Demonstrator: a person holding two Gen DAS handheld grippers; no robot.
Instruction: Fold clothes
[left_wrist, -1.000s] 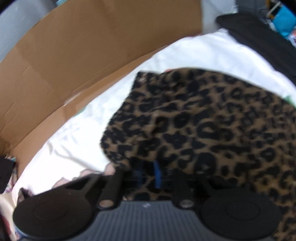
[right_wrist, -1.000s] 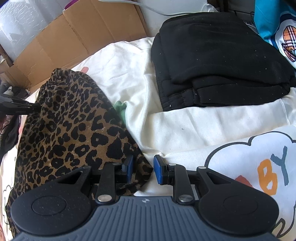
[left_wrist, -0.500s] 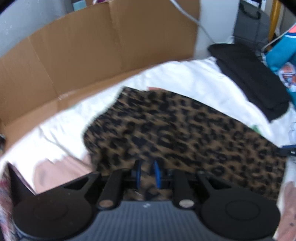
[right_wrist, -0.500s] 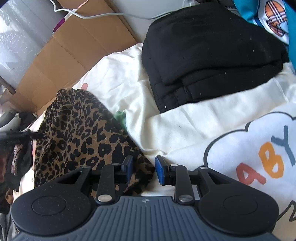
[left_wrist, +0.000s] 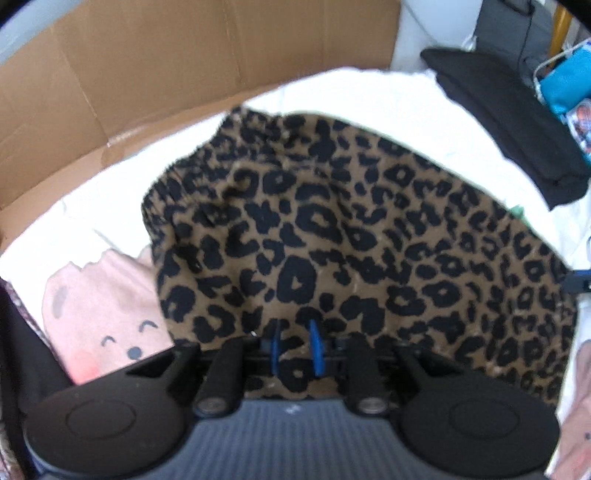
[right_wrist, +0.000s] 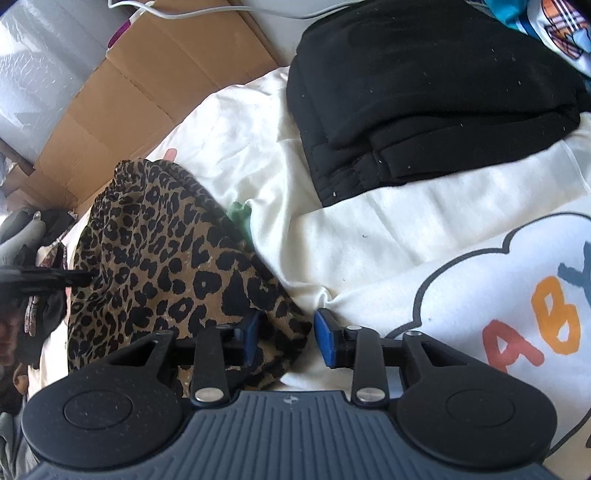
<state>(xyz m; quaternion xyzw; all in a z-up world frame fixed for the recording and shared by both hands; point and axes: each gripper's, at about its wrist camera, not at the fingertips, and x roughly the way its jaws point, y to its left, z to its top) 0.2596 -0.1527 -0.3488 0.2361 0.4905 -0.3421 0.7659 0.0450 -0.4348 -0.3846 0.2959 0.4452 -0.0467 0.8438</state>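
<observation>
Leopard-print fabric fills both views: the leopard garment (left_wrist: 332, 229) lies spread over a white sheet (left_wrist: 388, 96) on the bed, with brown cardboard (left_wrist: 147, 74) standing behind it and a folded black garment (right_wrist: 424, 92) well apart on the far side.

The left gripper (left_wrist: 295, 347) has its 2 blue pads close together with leopard cloth between them, so it reads as clamped on the near hem, though blur makes the pinch hard to confirm. The right gripper (right_wrist: 286, 334) has its jaws spread; the garment's corner bunches between them, against the left pad, while the right pad stands clear of the cloth over the white sheet. It is not gripping.

As a judgement, the step in hand is the set-up for a fold: 1 edge is pinned, the opposite corner is not yet taken. The garment looks like a rough half-spread shape, so the task for this piece seems early.

The next move calls for the right gripper to close on that bunched corner, catching only leopard cloth and not the sheet beneath. Then both ends need to lift together and carry the near edge over toward the far one, keeping the cloth taut enough to avoid a crooked crease. A pink printed cloth (left_wrist: 103, 314) lies just beside the left end and should stay out of the pinch.
</observation>
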